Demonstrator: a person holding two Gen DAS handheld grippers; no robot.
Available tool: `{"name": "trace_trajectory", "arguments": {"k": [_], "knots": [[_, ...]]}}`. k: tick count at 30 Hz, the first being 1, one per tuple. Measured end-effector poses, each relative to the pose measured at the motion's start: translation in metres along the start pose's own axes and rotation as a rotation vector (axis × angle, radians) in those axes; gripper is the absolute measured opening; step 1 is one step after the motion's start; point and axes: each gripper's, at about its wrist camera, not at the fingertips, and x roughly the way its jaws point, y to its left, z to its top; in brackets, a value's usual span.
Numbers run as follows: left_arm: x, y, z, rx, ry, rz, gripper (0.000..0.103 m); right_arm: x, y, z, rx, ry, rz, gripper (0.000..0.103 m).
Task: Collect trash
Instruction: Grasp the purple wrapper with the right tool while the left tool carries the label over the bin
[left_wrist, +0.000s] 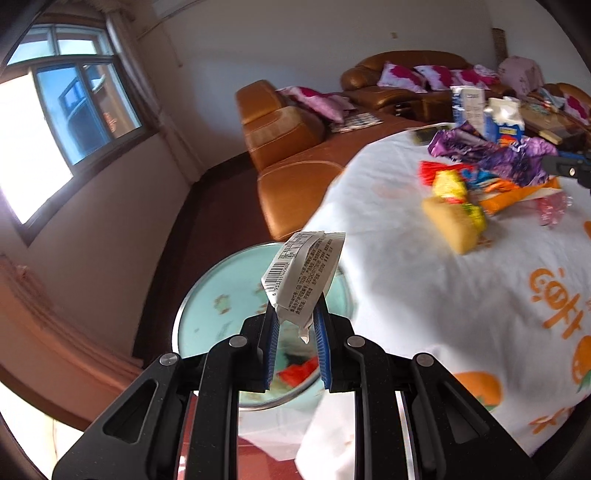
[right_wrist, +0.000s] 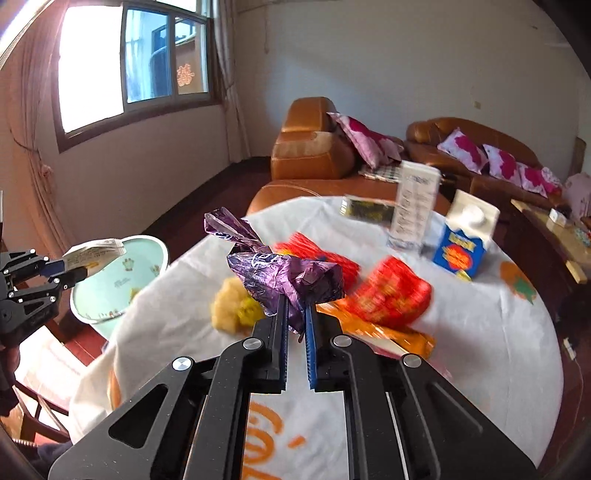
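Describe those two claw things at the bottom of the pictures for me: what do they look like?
Both the left gripper and right gripper look alike: matte black frames built from flat angled bars with cut-out slots, joined by round silver pins. Each ends in two straight fingers lined with ribbed blue pads. No cables, sleeves or readable markings show. The left one, seen from the right camera, looks the same black with blue tips.

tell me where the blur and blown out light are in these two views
Left wrist view: the window is blown out white at lower left, the table trash pile is motion-smeared, while the white wrapper in the left gripper stays sharp enough to show its barcode. Right wrist view: the left window pane is overexposed, the red packet and tall carton are smeared, the purple wrapper is crisp.
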Motion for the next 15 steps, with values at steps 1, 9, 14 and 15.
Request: {"name": "trace_trajectory", "arguments": {"k": [1,9,14,15], "knots": [[0.002,0.006,-0.002,-0.005,0.006,0.013,0.018,0.003,0.006,0.004,-0.009,-0.004,0.006,0.009],[0.011,0.041,-0.013,-0.046,0.042,0.107,0.018,0.032,0.054,0.028,-0.094,-0.008,0.048,0.009],[0.014,0.055,-0.019,-0.057,0.055,0.155,0.018,0.049,0.074,0.034,-0.129,-0.007,0.070,0.009],[0.014,0.056,-0.020,-0.060,0.058,0.159,0.018,0.053,0.078,0.035,-0.138,-0.007,0.074,0.009]]}}
